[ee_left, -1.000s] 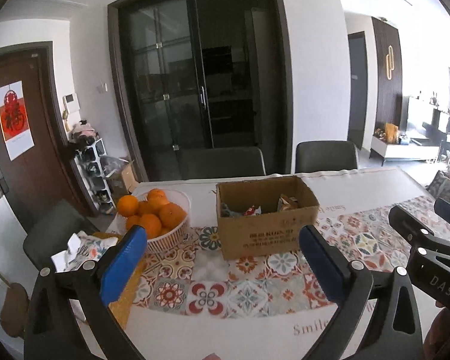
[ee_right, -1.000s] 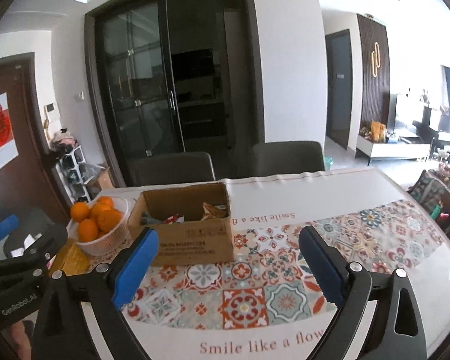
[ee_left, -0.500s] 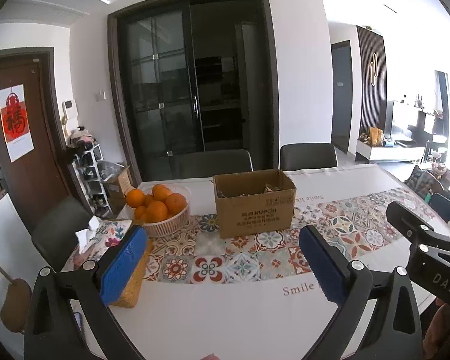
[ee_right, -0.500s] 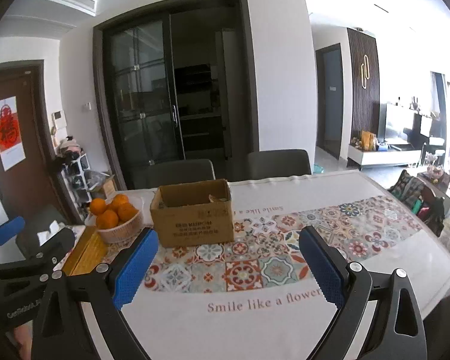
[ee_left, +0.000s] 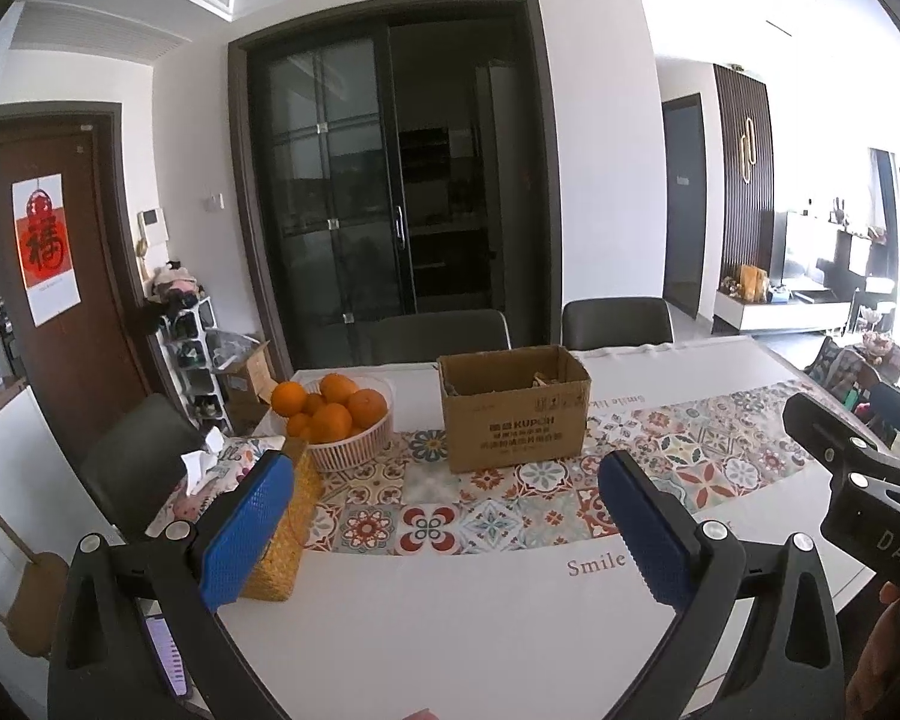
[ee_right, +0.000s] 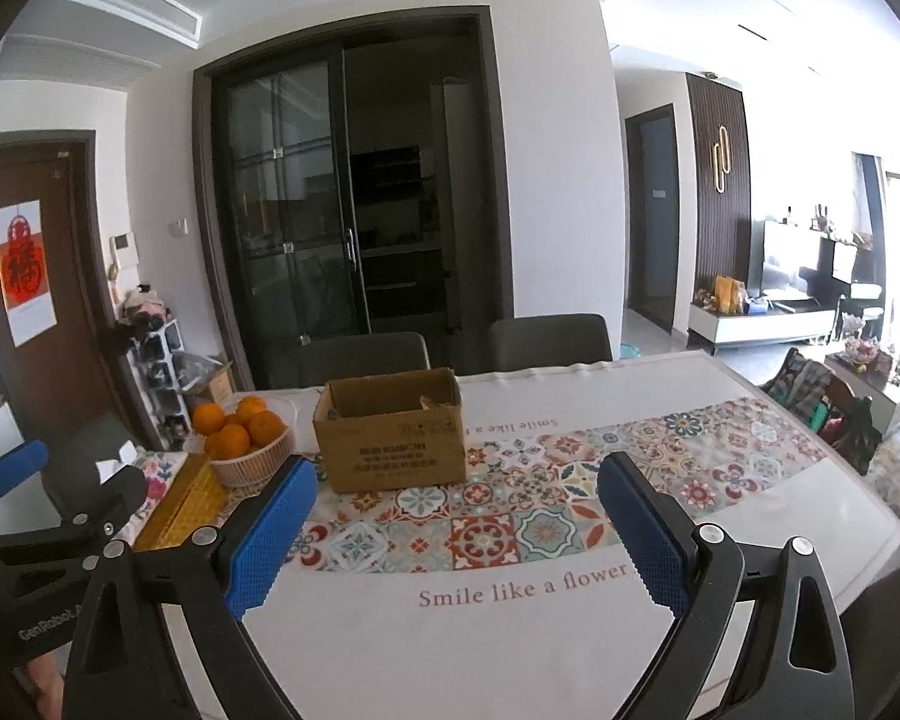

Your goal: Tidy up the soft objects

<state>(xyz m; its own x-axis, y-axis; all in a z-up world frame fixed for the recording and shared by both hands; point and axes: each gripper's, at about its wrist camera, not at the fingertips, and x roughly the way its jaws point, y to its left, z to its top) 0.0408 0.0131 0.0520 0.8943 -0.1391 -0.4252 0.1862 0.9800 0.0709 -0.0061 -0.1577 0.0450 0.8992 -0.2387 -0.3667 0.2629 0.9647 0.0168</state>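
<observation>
Since both cameras now sit farther back and higher than a second ago, the cardboard box (ee_left: 513,408) looks smaller and more of the worktop (ee_left: 450,612) lies bare in front of it, which reads as both tools having been drawn away from the box. That suggests a placing step has ended, or the job as a whole is winding down. The left tool (ee_left: 444,531) stands with its blue pads spread wide and nothing between them; the right tool (ee_right: 456,531) is likewise spread and empty. The box rests on the patterned runner (ee_right: 510,516) toward the far side, just beside the basket of oranges (ee_left: 336,417), with a woven yellow box (ee_left: 282,534) nearer the left edge. From this low angle the box's inside is mostly hidden: only a few crumpled scraps peek over the rim, too small to name, so whether every soft object is inside cannot be told. No loose soft objects show on the visible worktop, though its near edge is cut off by the tools.
</observation>
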